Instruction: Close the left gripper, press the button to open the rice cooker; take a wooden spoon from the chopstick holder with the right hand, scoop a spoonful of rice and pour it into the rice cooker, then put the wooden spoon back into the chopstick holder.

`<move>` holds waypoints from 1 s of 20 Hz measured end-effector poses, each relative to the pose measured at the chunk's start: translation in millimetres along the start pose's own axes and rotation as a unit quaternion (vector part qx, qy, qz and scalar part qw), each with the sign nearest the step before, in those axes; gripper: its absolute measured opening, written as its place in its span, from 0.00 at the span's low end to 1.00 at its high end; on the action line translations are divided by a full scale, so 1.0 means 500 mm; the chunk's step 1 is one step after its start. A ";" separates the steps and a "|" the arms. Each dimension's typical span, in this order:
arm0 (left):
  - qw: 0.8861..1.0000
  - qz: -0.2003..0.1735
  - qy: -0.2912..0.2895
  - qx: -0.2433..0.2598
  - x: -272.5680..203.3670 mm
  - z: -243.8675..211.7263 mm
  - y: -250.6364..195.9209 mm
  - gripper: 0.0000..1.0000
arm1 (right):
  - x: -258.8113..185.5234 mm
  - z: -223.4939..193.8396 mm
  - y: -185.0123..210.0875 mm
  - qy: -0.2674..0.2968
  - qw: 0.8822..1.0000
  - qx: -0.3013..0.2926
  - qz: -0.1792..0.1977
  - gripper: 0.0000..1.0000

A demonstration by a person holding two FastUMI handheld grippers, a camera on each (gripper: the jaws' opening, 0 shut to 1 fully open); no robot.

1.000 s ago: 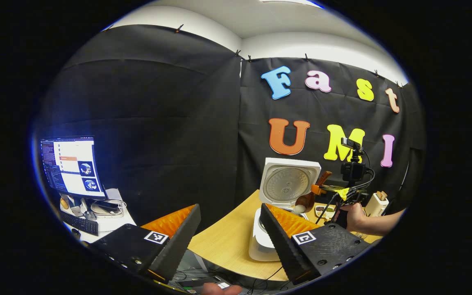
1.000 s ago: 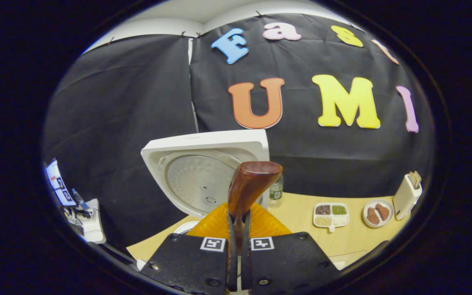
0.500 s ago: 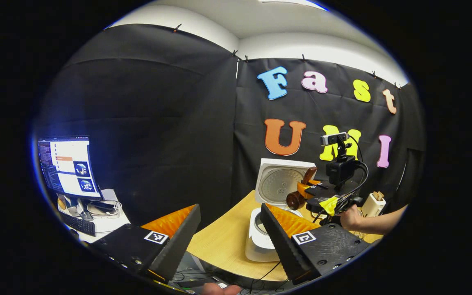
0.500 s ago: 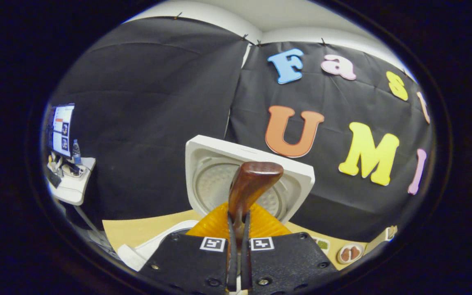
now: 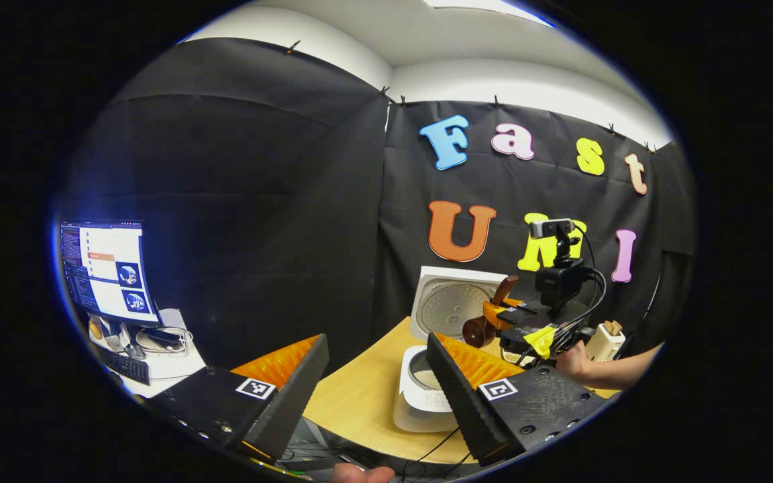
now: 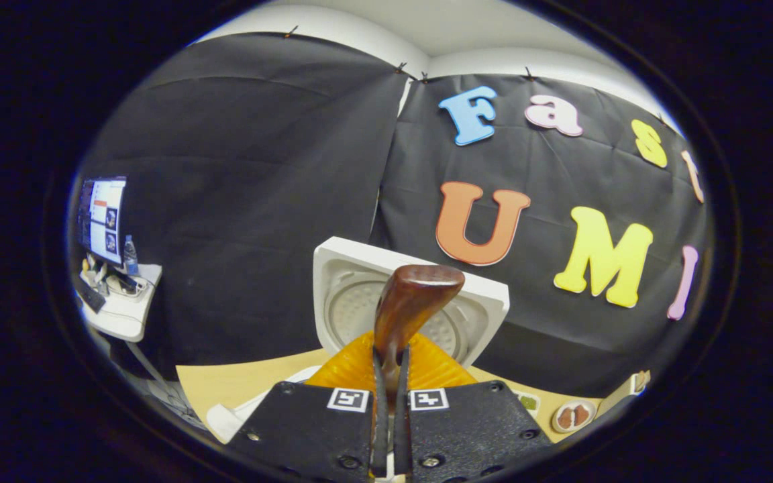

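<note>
A: Looking along the left gripper [image 5: 376, 376] in the left gripper view, I see its fingers spread wide with nothing between them. Beyond them the rice cooker [image 5: 427, 392] stands on the bench [image 5: 359, 402], lid up, pale grain in the pot.

B: And your other hand?

A: Farther off, the right gripper [image 5: 497, 315] holds the wooden spoon [image 5: 487, 318] tipped over the cooker, bowl low. A hand [image 5: 571, 362] grips the rig; the chopstick holder [image 5: 604, 341] stands behind it, well apart from the cooker.

B: The right gripper view?

A: There the fingers [image 6: 378, 402] are closed on the spoon's handle, which rises dark and glossy against the open lid [image 6: 413, 308]. I cannot see the spoon's bowl here.

B: Which step, then?

A: Pouring, by my reckoning. Next I'd level the spoon, swing it right, and lower it into the holder without clipping the small dishes [image 6: 571, 416] on the bench.

B: The room?

A: A pale wood bench, black cloth walls, and a side desk [image 5: 158, 362] with a lit monitor [image 5: 108, 268] to the left.
</note>
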State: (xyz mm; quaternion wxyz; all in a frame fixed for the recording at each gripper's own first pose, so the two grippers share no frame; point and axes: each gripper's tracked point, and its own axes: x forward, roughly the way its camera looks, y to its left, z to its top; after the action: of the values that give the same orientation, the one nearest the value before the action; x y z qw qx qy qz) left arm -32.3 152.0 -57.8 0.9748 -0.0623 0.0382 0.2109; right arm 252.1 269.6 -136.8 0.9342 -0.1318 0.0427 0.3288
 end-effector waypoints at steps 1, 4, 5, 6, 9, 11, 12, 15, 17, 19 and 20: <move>1.000 -0.005 -0.001 -0.002 -0.002 0.004 -0.006 0.94 | -0.010 0.007 -0.008 -0.001 1.000 0.018 -0.002 0.09; 1.000 -0.025 0.000 -0.002 0.009 0.005 -0.052 0.95 | -0.081 0.028 -0.040 -0.002 0.997 0.076 -0.007 0.09; 0.999 -0.033 -0.001 -0.001 0.012 0.004 -0.065 0.95 | -0.103 0.040 -0.053 -0.005 0.996 0.093 -0.008 0.09; 0.999 -0.042 -0.001 -0.001 0.012 0.007 -0.079 0.94 | -0.124 0.051 -0.074 -0.008 0.994 0.106 -0.010 0.09; 0.998 -0.070 0.002 0.004 0.023 0.000 -0.130 0.94 | -0.200 0.063 -0.153 -0.018 0.990 0.135 -0.041 0.07; 0.996 -0.089 0.004 0.007 0.023 -0.008 -0.165 0.94 | -0.261 0.056 -0.216 -0.021 0.985 0.155 -0.070 0.09; 0.995 -0.099 0.004 0.009 0.023 -0.012 -0.181 0.94 | -0.291 0.047 -0.250 -0.021 0.982 0.165 -0.089 0.09; 0.991 -0.136 0.002 0.018 0.018 -0.023 -0.243 0.94 | -0.387 -0.005 -0.364 -0.011 0.969 0.195 -0.153 0.09; 0.987 -0.156 0.000 0.028 0.014 -0.027 -0.275 0.94 | -0.449 -0.045 -0.438 -0.001 0.957 0.217 -0.194 0.09; 0.985 -0.168 0.002 0.030 0.011 -0.032 -0.302 0.94 | -0.515 -0.089 -0.510 0.009 0.944 0.233 -0.235 0.09; 0.985 -0.171 0.005 0.029 0.007 -0.033 -0.313 0.94 | -0.540 -0.114 -0.545 0.014 0.937 0.238 -0.254 0.09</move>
State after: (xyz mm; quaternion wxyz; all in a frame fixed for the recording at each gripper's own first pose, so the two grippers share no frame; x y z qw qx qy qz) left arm 35.4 9.9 -58.1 0.9977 -0.0406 0.0375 0.0394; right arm 212.4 -112.9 -87.3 0.9899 0.0834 0.0982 0.0589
